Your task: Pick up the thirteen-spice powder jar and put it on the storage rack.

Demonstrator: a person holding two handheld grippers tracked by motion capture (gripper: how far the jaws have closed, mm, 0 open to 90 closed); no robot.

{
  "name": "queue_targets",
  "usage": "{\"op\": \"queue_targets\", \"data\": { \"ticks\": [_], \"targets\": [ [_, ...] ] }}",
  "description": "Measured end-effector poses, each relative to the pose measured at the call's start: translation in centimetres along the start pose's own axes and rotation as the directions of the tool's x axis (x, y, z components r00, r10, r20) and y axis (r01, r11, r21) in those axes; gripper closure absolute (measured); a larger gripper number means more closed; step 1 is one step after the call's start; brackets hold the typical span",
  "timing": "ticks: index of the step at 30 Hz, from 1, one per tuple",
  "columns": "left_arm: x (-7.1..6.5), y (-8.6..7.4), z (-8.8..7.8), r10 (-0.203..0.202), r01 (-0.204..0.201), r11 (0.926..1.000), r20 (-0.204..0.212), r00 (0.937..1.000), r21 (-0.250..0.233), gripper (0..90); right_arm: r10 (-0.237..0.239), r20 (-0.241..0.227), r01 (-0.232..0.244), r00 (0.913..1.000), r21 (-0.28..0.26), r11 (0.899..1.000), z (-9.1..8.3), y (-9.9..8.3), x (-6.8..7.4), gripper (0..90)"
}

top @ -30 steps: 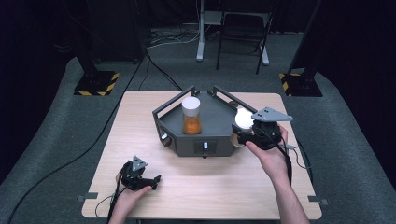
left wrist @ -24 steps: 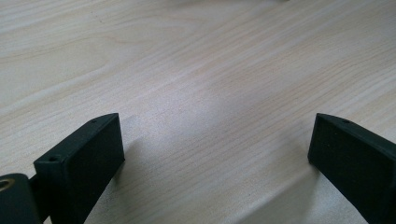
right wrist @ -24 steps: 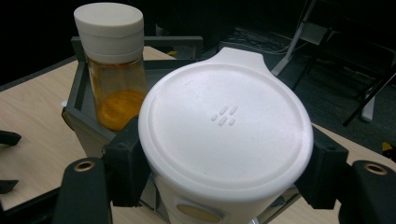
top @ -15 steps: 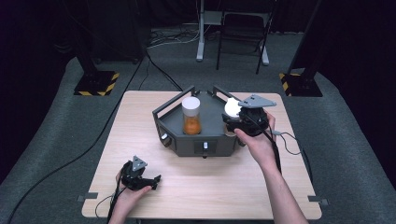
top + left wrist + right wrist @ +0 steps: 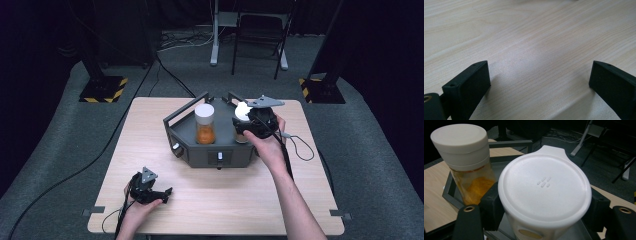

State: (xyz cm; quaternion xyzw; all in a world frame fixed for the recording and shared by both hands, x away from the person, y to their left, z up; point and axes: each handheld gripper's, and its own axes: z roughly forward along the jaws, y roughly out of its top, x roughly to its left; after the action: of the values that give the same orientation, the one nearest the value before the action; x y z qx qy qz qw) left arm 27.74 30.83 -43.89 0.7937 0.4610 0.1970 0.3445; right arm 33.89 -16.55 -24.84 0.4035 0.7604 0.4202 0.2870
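A dark grey tray (image 5: 200, 156) with two handle bars stands at the middle of the wooden table. In it stands a clear jar (image 5: 204, 125) (image 5: 466, 160) with orange contents and a white lid. My right gripper (image 5: 246, 121) (image 5: 544, 207) is shut on a second white-lidded container (image 5: 243, 111) (image 5: 544, 187), held upright over the tray's right part, just beside the jar. The container's lower half is hidden by the jaws. My left gripper (image 5: 159, 192) (image 5: 539, 82) rests open on the bare table (image 5: 531, 37) near the front left corner, with nothing between its jaws.
The tray's front face carries a knob (image 5: 175, 147) and a small button (image 5: 218, 157). The right gripper's cable (image 5: 300, 147) loops on the table right of the hand. Behind the table stand a chair (image 5: 260, 35) and striped floor bases (image 5: 102, 89).
My right gripper has carried the white-lidded container leftward and away from the person, from beside the tray's right edge to over its right part. The left gripper has not moved.
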Motion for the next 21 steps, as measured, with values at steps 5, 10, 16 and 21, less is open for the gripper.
{"op": "queue_targets", "data": {
  "ticks": [5, 10, 16, 21],
  "targets": [
    [0.0, 0.0, 0.0, 0.0, 0.0, 1.0, 0.0, 1.0, 0.0, 3.4, 0.017, -0.005, -0.017, 0.9998, 0.014, 1.0, 0.6, 0.1, -0.3, 29.7],
    [0.0, 0.0, 0.0, 0.0, 0.0, 1.0, 0.0, 1.0, 0.0, 3.4, 0.037, -0.013, -0.036, 0.9992, 0.032, 0.999, 1.2, 0.3, -0.8, 29.7],
    [0.0, 0.0, 0.0, 0.0, 0.0, 1.0, 0.0, 1.0, 0.0, 3.4, 0.051, -0.02, -0.05, 0.9985, 0.049, 0.998, 1.7, 0.5, -1.2, 29.7],
    [0.0, 0.0, 0.0, 0.0, 0.0, 1.0, 0.0, 1.0, 0.0, 3.4, 0.06, -0.024, -0.058, 0.9979, 0.058, 0.997, 2.0, 0.6, -1.4, 29.6]
  ]
}}
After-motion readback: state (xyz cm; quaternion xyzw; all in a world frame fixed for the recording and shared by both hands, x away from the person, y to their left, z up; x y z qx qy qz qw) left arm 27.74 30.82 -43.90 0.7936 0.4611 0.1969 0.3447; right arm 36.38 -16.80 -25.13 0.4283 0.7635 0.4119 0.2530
